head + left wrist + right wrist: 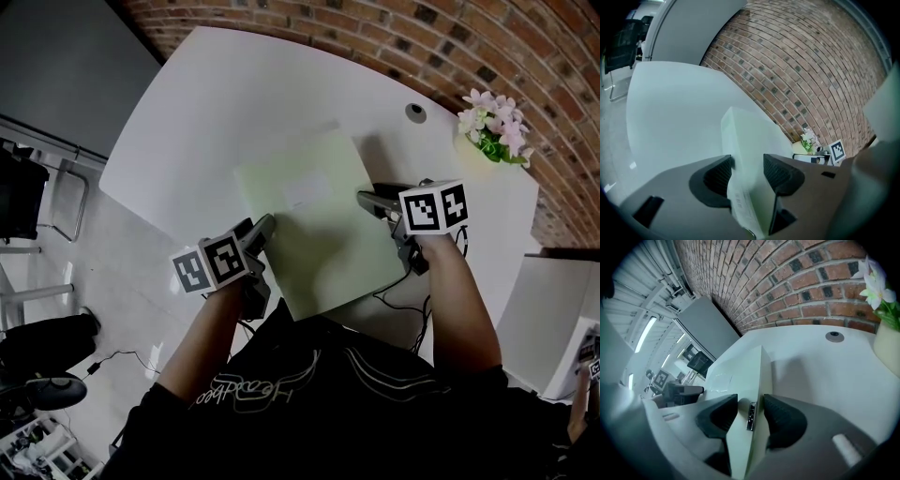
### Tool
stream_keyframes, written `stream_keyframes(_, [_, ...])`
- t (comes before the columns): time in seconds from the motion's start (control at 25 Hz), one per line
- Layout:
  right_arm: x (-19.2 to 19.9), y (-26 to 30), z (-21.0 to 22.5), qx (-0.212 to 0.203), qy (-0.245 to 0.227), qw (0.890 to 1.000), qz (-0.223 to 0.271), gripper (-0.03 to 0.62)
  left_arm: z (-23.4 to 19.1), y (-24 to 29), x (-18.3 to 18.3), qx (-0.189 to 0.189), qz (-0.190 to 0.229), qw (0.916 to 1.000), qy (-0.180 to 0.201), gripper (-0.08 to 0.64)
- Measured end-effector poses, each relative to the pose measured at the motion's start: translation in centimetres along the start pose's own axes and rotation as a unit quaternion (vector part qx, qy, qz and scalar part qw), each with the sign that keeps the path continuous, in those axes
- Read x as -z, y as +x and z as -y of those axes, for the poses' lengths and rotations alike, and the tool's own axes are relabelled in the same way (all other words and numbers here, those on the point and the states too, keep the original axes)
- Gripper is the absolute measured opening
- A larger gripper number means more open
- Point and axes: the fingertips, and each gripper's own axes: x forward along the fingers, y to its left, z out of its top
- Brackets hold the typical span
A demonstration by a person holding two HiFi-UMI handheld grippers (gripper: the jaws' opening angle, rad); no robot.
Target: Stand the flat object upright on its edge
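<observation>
The flat object [314,220] is a pale green slim case with a white label, lying broad side up over the white table [206,112]. It casts a shadow past its far edge. My left gripper [262,230] is shut on its left edge and my right gripper [370,200] on its right edge. In the left gripper view the case [745,136] runs between both pads of the left gripper [747,171]. In the right gripper view the case's edge [750,371], with a small metal clasp, fills the gap of the right gripper [750,416].
A pot of pink and white flowers [495,127] stands at the table's far right by the brick wall [394,28]. A round cable hole [415,112] lies just beyond the case. Cables hang off the near edge. A dark chair [19,197] stands on the floor at left.
</observation>
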Motion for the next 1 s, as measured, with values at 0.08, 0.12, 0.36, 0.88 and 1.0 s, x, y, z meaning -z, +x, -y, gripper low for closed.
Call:
stream_keyframes(0.08, [0.1,-0.5,-0.2,0.0,-0.002,1.0,0.004,0.181,0.4,-0.3,0.2,0.003,0.001,1.0,0.004,0.218])
stream_keyframes(0.12, [0.2,-0.8,-0.4,0.001,-0.004,1.0,0.007,0.181,0.5,-0.5,0.2,0.004,0.003,1.0,0.007,0.218])
stream_keyframes(0.36, [0.5,-2.7,-1.6,0.008,-0.017,0.999,0.026,0.183,2.0,-2.2,0.3,0.006,0.017,0.9993,0.032,0.215])
stream_keyframes(0.88, [0.6,-7.6,-4.7,0.022,-0.043,0.996,0.078,0.182,6.2,-6.4,-0.9,0.017,0.068,0.99,0.122,0.212])
stream_keyframes(1.0, [0.6,-8.6,-5.4,0.018,-0.05,0.995,0.09,0.182,7.3,-7.5,-1.4,0.017,0.083,0.9858,0.145,0.21])
